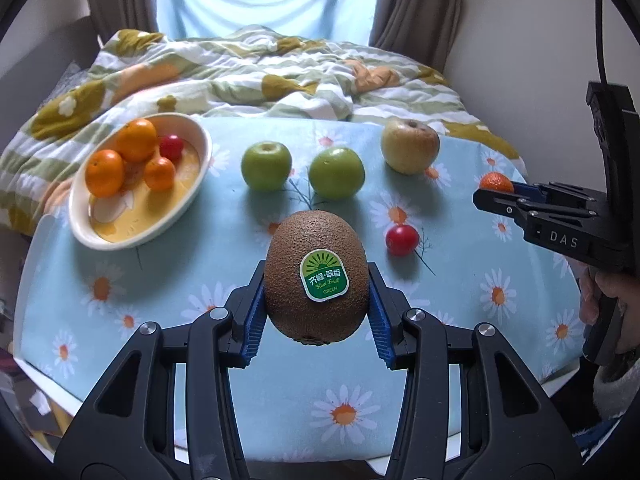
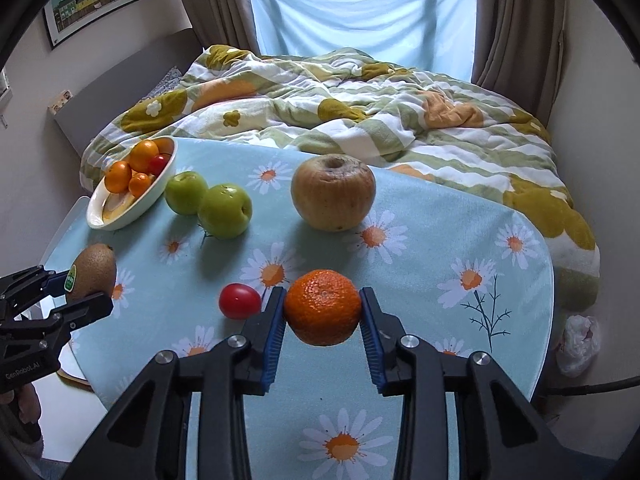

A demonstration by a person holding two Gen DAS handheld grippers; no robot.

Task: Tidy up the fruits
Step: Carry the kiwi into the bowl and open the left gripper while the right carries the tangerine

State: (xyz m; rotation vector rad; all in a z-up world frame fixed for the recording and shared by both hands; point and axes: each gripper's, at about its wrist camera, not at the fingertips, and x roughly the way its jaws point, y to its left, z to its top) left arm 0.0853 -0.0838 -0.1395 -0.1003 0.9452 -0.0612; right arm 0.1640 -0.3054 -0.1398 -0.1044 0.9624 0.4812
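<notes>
My left gripper [image 1: 316, 308] is clamped on a kiwi [image 1: 316, 276], blue pads pressed to both flanks, sticker facing the camera, and the fruit hangs clear of the cloth. My right gripper [image 2: 322, 320] is likewise closed on a mandarin [image 2: 322, 306], held between the pads and lifted off the table.

Just beside the mandarin, to its left in the right wrist view, a cherry tomato [image 2: 239, 301] lies loose on the daisy-print tablecloth [image 2: 440, 240]. Farther out stand two green apples [image 1: 266, 166] [image 1: 337, 173], side by side, and a yellowish apple [image 1: 410, 146] off to their right, well apart from them. At the far left corner sits the oval dish [image 1: 200, 136], already holding three mandarins and a red tomato. Beyond the table is a rumpled quilt [image 1: 248, 68] and a curtained window.

I judge this to be the carry step: both fruits are picked, neither yet placed. The dish looks like the place for small fruit, so the mandarin probably goes there; where the kiwi belongs I can't say for certain.

Next I would need to swing the right hand across to the dish, passing over the green apples without clipping them, and lower the mandarin into the bare near end so it doesn't knock the pile. The kiwi is a wide, rounded load, so I'd keep that grip steady while travelling.
</notes>
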